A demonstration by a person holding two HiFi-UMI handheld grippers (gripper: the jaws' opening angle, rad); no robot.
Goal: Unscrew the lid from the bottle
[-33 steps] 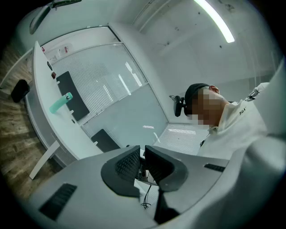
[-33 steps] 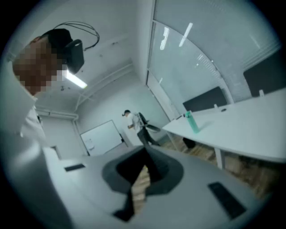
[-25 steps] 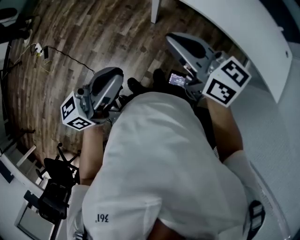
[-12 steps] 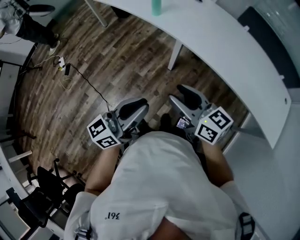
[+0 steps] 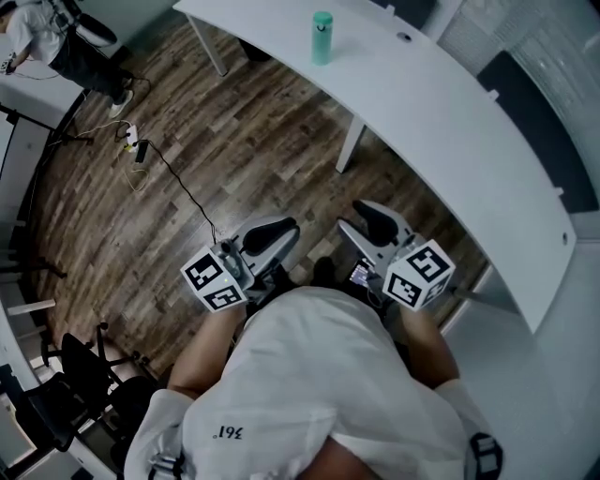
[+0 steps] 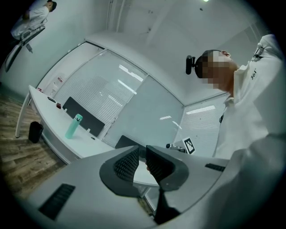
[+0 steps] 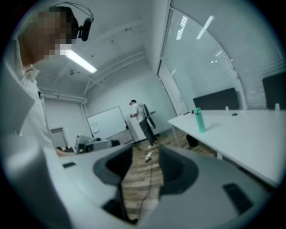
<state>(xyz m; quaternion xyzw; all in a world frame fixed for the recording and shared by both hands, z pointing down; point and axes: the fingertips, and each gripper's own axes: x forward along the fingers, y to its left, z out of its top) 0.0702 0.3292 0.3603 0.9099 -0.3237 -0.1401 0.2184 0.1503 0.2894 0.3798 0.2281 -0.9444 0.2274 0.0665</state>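
My left tongs [image 6: 142,155] are pinched together on nothing. My right tongs [image 7: 145,156] have just been opening, empty, ready for the lid [image 5: 322,18], I reckon. The bottle [image 5: 322,42] stands capped on the worktop [image 5: 441,122], well ahead of both tongs.

Your views are cool and dim, with a ceiling strip light [image 7: 79,61] at ten o'clock in the right gripper view, glare streaks on the glass wall [image 6: 103,89], edges bowed and vignetted, foreground soft.
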